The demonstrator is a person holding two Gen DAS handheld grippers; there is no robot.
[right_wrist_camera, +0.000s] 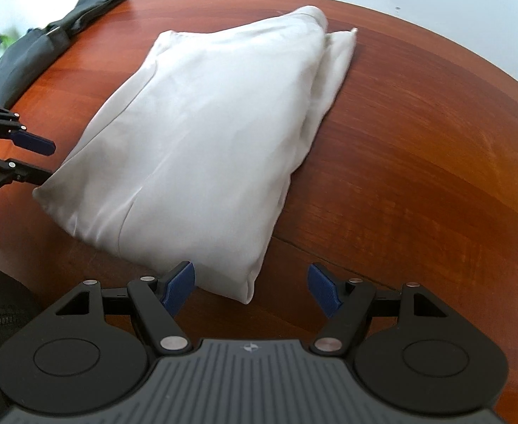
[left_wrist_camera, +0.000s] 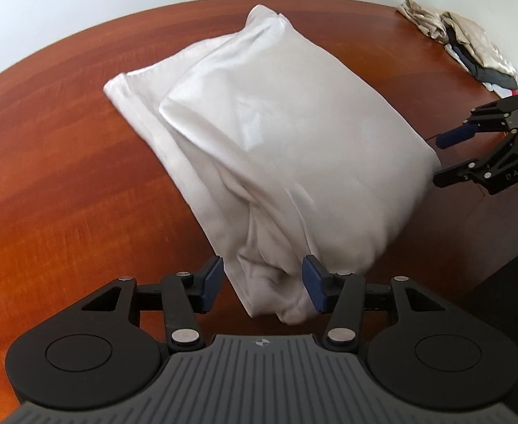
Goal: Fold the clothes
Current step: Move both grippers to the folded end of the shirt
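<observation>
A folded white garment (left_wrist_camera: 276, 134) lies on the reddish wooden table (left_wrist_camera: 64, 176). Its near corner hangs bunched between the blue pads of my left gripper (left_wrist_camera: 262, 261), whose jaws stand apart: the right pad brushes the cloth, the left pad is clear of it. In the right wrist view the same garment (right_wrist_camera: 206, 134) lies flat, and its near corner sits inside my open right gripper (right_wrist_camera: 250, 272), untouched by either pad. My left gripper (right_wrist_camera: 48, 162) shows open at the cloth's left corner. My right gripper (left_wrist_camera: 437, 160) shows open at the cloth's right edge.
A heap of beige and dark clothes (left_wrist_camera: 464, 42) lies at the table's far right. A dark grey garment (right_wrist_camera: 47, 46) drapes over the far left edge. Bare wood (right_wrist_camera: 418, 176) stretches to the right of the white garment. The table's edge runs close on the near right.
</observation>
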